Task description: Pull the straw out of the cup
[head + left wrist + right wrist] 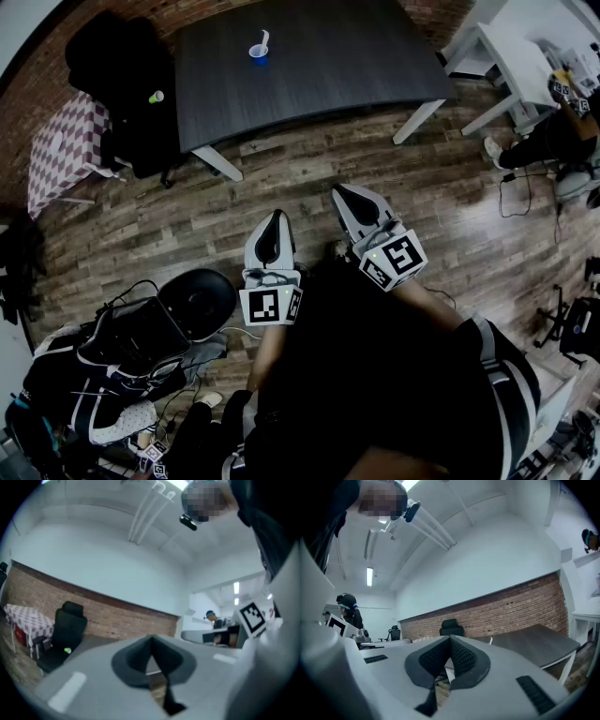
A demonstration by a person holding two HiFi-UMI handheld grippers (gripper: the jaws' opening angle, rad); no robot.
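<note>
A small blue cup [259, 53] with a white straw [263, 41] leaning out of it stands near the far edge of a dark grey table [319, 66]. Both grippers are held close to the person's body, well short of the table. My left gripper [273, 222] is shut with nothing in it. My right gripper [343, 195] is likewise shut and empty. In the left gripper view the jaws [151, 641] meet at the tip; in the right gripper view the jaws [450, 641] do the same, and a thin white straw [491, 641] shows on the table [529, 644].
A black office chair [127, 84] with a small green object [156, 97] stands left of the table, beside a checkered cloth table [58, 150]. Bags and a round black stool [200, 300] lie on the wooden floor at lower left. A white desk [511, 56] and a seated person [553, 141] are at right.
</note>
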